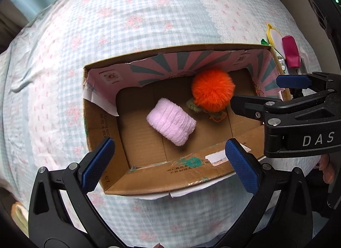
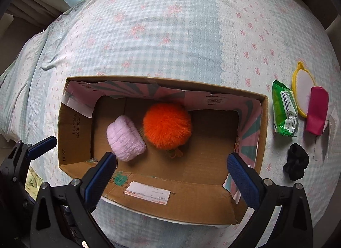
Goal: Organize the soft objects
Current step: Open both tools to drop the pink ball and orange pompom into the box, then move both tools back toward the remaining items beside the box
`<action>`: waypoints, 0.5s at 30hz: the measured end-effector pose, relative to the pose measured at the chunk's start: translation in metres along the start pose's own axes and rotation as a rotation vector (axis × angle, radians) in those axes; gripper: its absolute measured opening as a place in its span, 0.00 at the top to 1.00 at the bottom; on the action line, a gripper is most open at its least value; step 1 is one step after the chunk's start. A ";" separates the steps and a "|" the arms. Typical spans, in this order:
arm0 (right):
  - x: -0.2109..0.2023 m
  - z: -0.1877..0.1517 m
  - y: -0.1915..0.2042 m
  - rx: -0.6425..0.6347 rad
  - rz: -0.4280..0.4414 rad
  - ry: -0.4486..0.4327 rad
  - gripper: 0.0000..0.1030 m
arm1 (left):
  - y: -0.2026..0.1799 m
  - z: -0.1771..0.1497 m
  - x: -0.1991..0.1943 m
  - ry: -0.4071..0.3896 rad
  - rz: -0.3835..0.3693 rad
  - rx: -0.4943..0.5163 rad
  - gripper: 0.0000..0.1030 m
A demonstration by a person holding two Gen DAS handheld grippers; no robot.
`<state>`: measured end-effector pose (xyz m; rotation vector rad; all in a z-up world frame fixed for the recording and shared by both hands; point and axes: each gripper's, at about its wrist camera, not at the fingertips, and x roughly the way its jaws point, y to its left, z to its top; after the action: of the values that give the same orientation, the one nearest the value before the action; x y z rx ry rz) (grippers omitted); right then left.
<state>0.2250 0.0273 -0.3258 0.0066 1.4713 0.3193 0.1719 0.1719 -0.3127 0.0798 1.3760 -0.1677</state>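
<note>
An open cardboard box point(image 1: 187, 169) point(image 2: 191, 201) lies on a checked bedspread. Inside it lie a rolled pink fluffy towel point(image 1: 171, 124) point(image 2: 125, 141) and an orange fluffy pom-pom point(image 1: 213, 90) point(image 2: 167, 125), side by side. My left gripper point(image 1: 170, 165) is open and empty above the box's near wall. My right gripper point(image 2: 170, 175) is open and empty over the box's near side; in the left wrist view it point(image 1: 255, 92) reaches in from the right, just beside the pom-pom. A black soft scrunchie point(image 2: 296, 163) lies on the bed right of the box.
Right of the box lie a green wipes pack point(image 2: 285, 109), a yellow-rimmed mirror point(image 2: 302, 90) point(image 1: 275, 37) and a magenta pouch point(image 2: 317, 113) point(image 1: 291, 51). The bedspread point(image 2: 170, 35) stretches beyond the box. The bed's edge drops off at the far left.
</note>
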 end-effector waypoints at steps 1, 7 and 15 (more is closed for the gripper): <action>-0.007 -0.004 0.003 -0.008 -0.005 -0.012 0.00 | 0.000 -0.002 -0.007 -0.009 0.000 -0.008 0.00; -0.063 -0.029 0.014 -0.028 -0.031 -0.105 0.00 | 0.005 -0.020 -0.056 -0.082 -0.010 -0.065 0.00; -0.149 -0.069 0.019 0.003 -0.063 -0.245 0.00 | 0.010 -0.044 -0.135 -0.197 0.015 -0.122 0.00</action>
<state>0.1436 -0.0002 -0.1846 0.0022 1.2264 0.2553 0.1060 0.1978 -0.1890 -0.0278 1.1861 -0.0758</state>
